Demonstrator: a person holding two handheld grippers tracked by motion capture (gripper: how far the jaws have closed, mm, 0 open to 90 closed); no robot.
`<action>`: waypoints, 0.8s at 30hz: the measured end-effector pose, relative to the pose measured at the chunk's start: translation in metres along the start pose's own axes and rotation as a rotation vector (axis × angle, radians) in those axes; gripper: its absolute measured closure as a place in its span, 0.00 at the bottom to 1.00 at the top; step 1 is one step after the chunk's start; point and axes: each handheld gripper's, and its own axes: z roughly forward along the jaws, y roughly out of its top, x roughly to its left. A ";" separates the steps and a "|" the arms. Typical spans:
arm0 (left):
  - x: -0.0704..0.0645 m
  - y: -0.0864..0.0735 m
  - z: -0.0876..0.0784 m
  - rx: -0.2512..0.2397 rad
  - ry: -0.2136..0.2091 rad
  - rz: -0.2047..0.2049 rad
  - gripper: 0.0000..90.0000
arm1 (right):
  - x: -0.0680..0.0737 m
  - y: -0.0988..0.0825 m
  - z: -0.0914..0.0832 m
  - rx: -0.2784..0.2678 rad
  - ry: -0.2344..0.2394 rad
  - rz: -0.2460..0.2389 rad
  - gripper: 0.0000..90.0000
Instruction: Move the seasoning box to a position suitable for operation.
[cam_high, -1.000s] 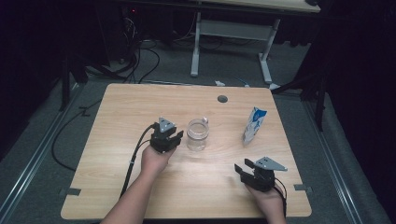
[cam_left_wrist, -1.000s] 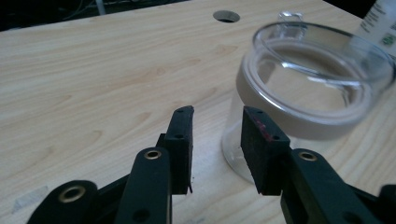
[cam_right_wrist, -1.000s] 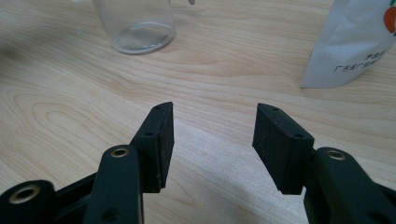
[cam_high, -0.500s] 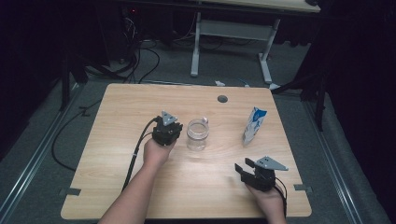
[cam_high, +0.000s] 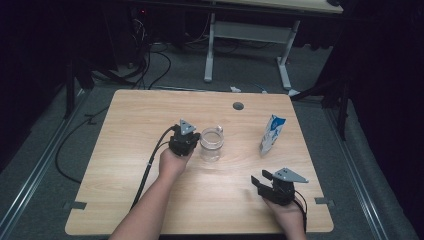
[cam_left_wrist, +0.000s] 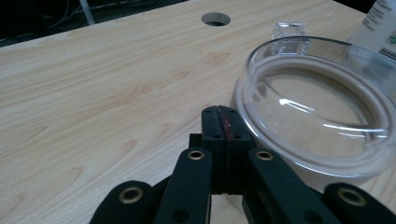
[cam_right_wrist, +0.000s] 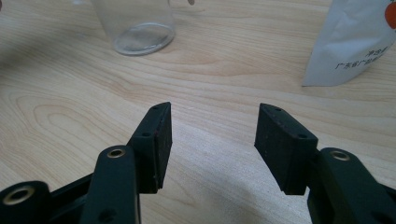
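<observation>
A clear glass mug (cam_high: 211, 144) with a small handle stands upright near the table's middle; its rim (cam_left_wrist: 322, 107) and handle show large in the left gripper view. My left gripper (cam_high: 185, 136) sits close against the mug's left side, near rim height. Its jaws (cam_left_wrist: 219, 119) are shut flat together with nothing between them. My right gripper (cam_high: 261, 183) rests near the front right of the table, apart from everything. It is open (cam_right_wrist: 212, 123) over bare wood and faces the mug (cam_right_wrist: 140, 23) and a white-and-blue carton (cam_right_wrist: 350, 42).
The white-and-blue carton (cam_high: 272, 134) stands upright right of the mug. A round cable hole (cam_high: 238, 106) lies near the table's far edge (cam_left_wrist: 215, 19). The left gripper's black cable (cam_high: 150, 165) trails over the front left of the wooden table (cam_high: 125, 130). A desk frame stands on the floor beyond.
The left gripper has slid a little forward along the mug's left side. The right gripper, mug and carton have stayed put.
</observation>
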 end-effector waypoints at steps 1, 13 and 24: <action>0.000 0.000 0.000 0.001 -0.002 -0.002 1.00 | 0.000 0.000 0.000 0.002 0.000 0.001 0.51; -0.017 -0.012 -0.012 -0.026 -0.028 0.017 1.00 | 0.003 -0.001 0.003 0.010 -0.002 -0.019 0.51; -0.043 -0.022 -0.022 -0.049 -0.065 0.037 1.00 | 0.005 -0.001 0.005 0.018 -0.003 -0.021 0.52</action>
